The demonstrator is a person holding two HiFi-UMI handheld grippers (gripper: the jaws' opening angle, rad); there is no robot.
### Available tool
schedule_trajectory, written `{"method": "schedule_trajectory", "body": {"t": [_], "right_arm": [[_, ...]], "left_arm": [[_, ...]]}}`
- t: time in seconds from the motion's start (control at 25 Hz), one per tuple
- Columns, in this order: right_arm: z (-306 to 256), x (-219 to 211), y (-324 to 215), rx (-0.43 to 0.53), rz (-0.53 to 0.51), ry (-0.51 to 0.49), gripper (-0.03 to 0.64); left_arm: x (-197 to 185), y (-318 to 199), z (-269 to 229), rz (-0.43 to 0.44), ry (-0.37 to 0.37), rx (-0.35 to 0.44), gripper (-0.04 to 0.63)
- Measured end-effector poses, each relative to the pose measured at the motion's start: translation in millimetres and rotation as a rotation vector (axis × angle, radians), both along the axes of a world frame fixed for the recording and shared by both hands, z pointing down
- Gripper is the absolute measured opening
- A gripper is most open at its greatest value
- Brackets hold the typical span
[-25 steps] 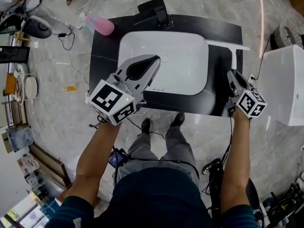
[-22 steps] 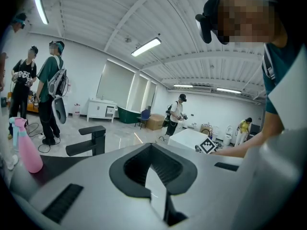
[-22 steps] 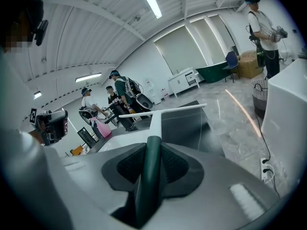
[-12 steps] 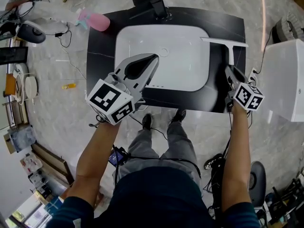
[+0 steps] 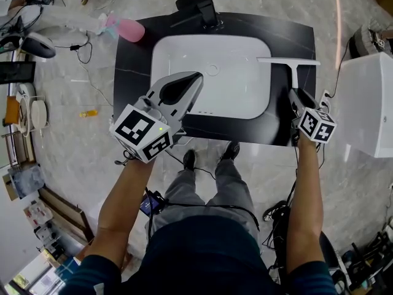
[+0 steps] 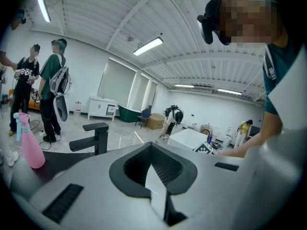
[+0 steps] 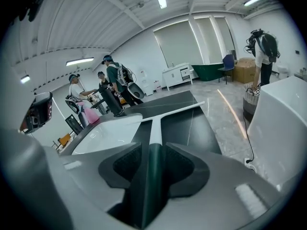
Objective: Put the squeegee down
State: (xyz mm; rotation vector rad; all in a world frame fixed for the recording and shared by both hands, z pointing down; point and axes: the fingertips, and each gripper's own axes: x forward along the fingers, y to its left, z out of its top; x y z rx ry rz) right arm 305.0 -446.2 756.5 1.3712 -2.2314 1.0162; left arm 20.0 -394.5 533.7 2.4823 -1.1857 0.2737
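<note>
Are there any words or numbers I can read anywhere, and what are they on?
No text can be read.
Left hand-held gripper, marker cube: black-and-white squares only, no letters.
Right hand-held gripper, marker cube: the same.
White print on a bystander's black shirt: too blurred to read.

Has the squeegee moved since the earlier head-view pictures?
Yes. Against the white sink, the squeegee has shifted toward the person and slightly left; its blade's left end now overlaps the sink's right rim.

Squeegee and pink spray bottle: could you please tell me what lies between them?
The white sink basin lies between squeegee and pink spray bottle, seen in the head view.
</note>
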Motion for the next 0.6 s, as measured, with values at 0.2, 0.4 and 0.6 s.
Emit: {"method": "schedule_trajectory", "body": {"t": [0.2, 0.4, 0.6], "right_arm": [[-15, 0, 3, 0.022, 0.013, 0.025, 0.178], [-36, 15, 8, 0.054, 0.077, 0.046, 0.181], [-87, 21, 20, 0.129, 0.132, 0.049, 0.179]], "left_arm": [[-8, 7, -12, -0.003, 0.003, 0.02, 0.005], [-15, 12, -29, 0.003, -0.002, 0.055, 0.005], [-26, 24, -60, 0.009, -0.001, 0.096, 0.005]]}}
